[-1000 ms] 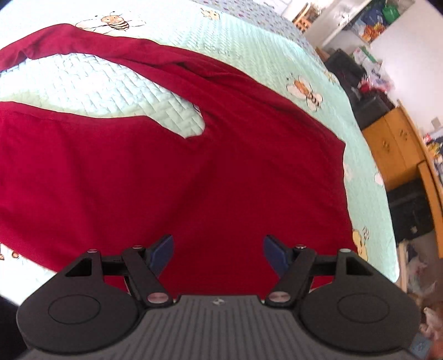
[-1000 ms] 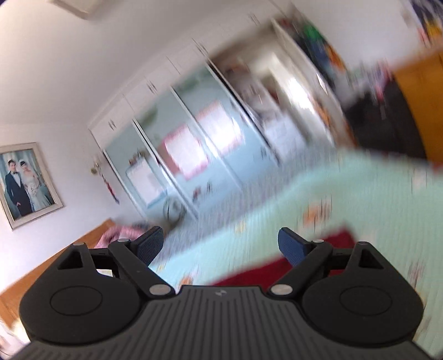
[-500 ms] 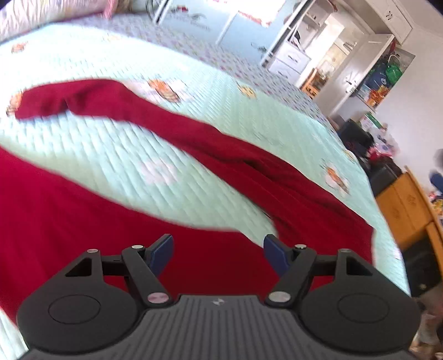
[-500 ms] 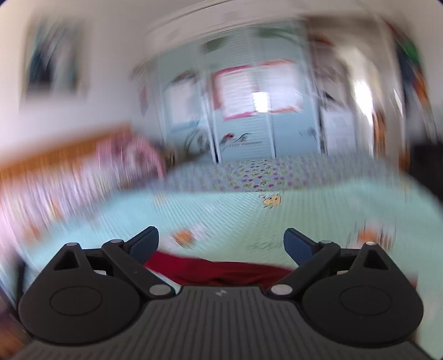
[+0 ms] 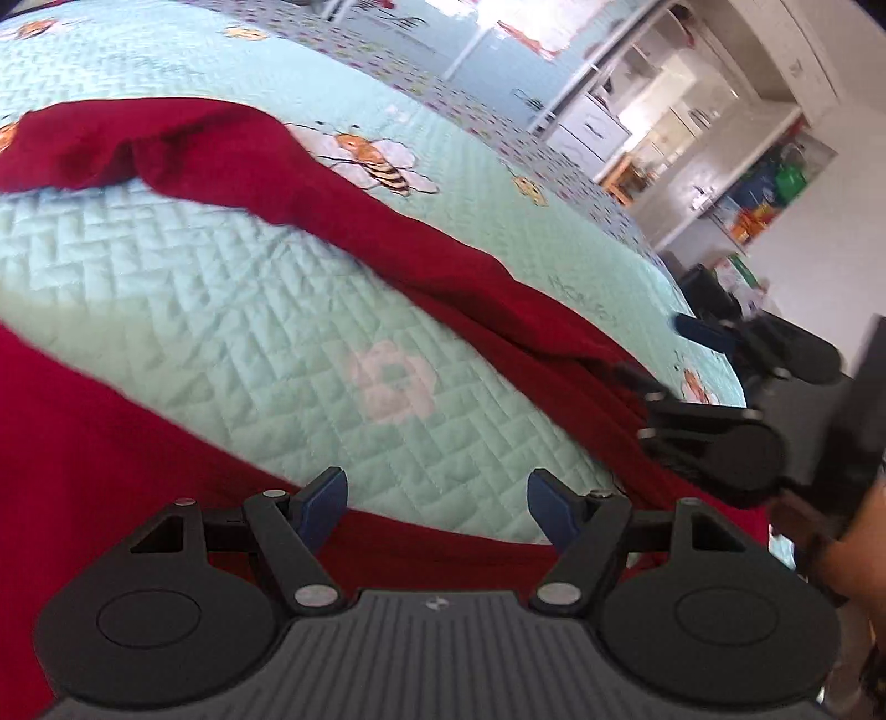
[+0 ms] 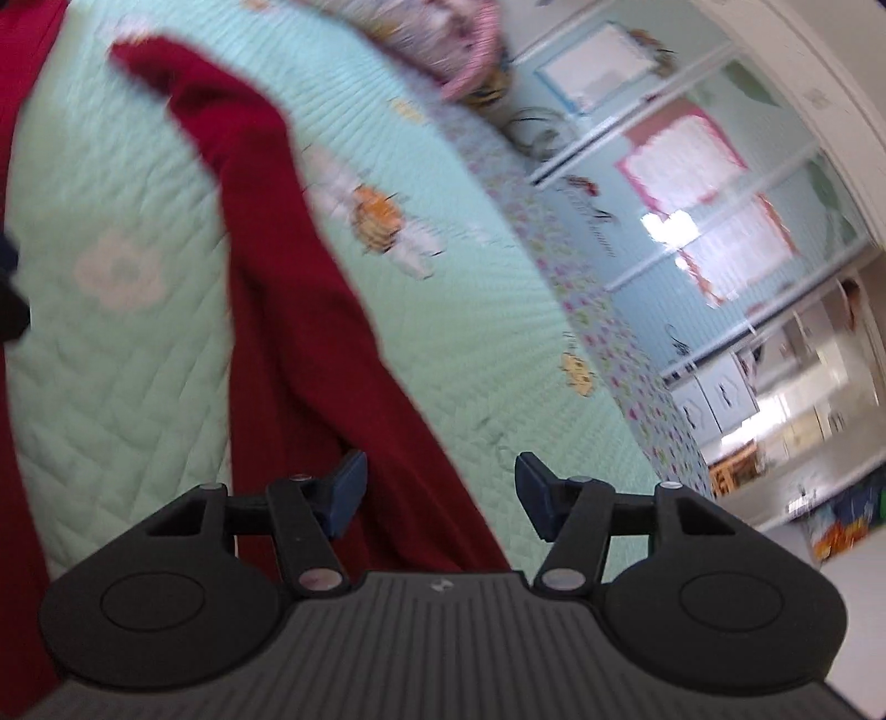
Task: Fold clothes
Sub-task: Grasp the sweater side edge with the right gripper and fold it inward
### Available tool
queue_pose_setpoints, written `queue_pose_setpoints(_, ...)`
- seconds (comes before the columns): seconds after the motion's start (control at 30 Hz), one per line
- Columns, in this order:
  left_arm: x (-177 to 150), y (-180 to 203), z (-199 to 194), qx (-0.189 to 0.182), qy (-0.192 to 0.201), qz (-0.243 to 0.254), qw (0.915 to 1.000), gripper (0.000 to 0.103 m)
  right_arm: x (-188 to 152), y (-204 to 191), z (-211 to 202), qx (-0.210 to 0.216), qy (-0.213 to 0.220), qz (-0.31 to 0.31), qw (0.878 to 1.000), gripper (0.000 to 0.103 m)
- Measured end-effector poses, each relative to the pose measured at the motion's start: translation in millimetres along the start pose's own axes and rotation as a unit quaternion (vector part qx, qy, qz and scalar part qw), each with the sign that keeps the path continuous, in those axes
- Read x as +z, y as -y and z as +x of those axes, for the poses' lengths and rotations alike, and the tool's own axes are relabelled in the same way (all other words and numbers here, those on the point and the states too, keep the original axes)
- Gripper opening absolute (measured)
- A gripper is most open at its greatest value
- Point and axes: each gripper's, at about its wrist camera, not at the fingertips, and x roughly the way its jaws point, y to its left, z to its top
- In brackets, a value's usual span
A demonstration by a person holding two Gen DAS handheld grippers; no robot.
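A dark red long-sleeved garment (image 5: pixel 99 443) lies spread on a mint quilted bedspread (image 5: pixel 232 310) printed with bees. One sleeve (image 5: pixel 343 205) runs from the far left down to the right. My left gripper (image 5: pixel 437 501) stands open, low over the body's edge and the bare quilt, with nothing between its fingers. My right gripper (image 5: pixel 664 354) is rolled on its side at the sleeve's near end on the right. In the right wrist view that sleeve (image 6: pixel 288 310) runs straight under my right gripper (image 6: pixel 440 490). Its jaws are closing with red cloth between them, and the pads do not press on it.
The bed's edge (image 5: pixel 714 354) drops off on the right. Beyond it are white drawers (image 5: pixel 592 133) and shelves of colourful things (image 5: pixel 769 188). A hand (image 5: pixel 853 548) holds the right gripper. Pillows (image 6: pixel 443 39) and sliding wardrobe doors (image 6: pixel 714 183) stand past the bed.
The right gripper swung down from facing the wardrobe, rolled over, reached the sleeve, and its jaws narrowed. The left gripper shifted from over the garment's body toward the quilt gap and the sleeve.
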Motion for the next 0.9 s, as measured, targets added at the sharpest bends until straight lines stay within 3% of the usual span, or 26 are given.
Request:
queue_pose_setpoints(0.13,-0.6,-0.5,-0.6,-0.004,-0.005,0.025,0.9997,0.075,5.1,-18.4,15.6,-0.014,-0.016,-0.081,0.997,0.058)
queue_pose_setpoints(0.27,-4.3,-2.5,5.2,-0.010,-0.006,0.048,0.9988,0.079,8.0,-25.8,24.8,-0.017,-0.032,-0.121,0.992,0.034)
queue_pose_setpoints(0.37,-2.3,-8.5,9.5,-0.025,-0.008,0.036,0.9990,0.083,11.2,-28.8,26.0,-0.006,-0.030,-0.133,0.991,0.028)
queue_pose_setpoints(0.4,-1.8,-10.1,10.1,-0.029,-0.009,0.031,0.9990,0.084,14.5,-24.7,24.2,-0.002,-0.028,-0.118,0.993,0.019)
queue_pose_setpoints(0.47,-1.0,-11.8,10.3,-0.034,-0.012,0.026,0.9990,0.084,23.5,-10.4,18.8,0.006,-0.022,-0.065,0.998,0.009)
queue_pose_setpoints(0.57,0.3,-12.2,9.9,-0.036,-0.016,0.027,0.9988,0.084,38.8,25.1,10.1,0.010,-0.011,0.052,0.999,0.008)
queue_pose_setpoints(0.7,0.9,-12.5,9.6,-0.037,-0.021,0.028,0.9987,0.084,51.1,72.3,14.9,-0.015,-0.014,0.168,0.986,0.008)
queue_pose_setpoints(0.9,0.0,-11.5,10.3,-0.035,-0.022,0.031,0.9987,0.085,49.7,102.8,59.3,-0.082,-0.066,0.251,0.962,0.009)
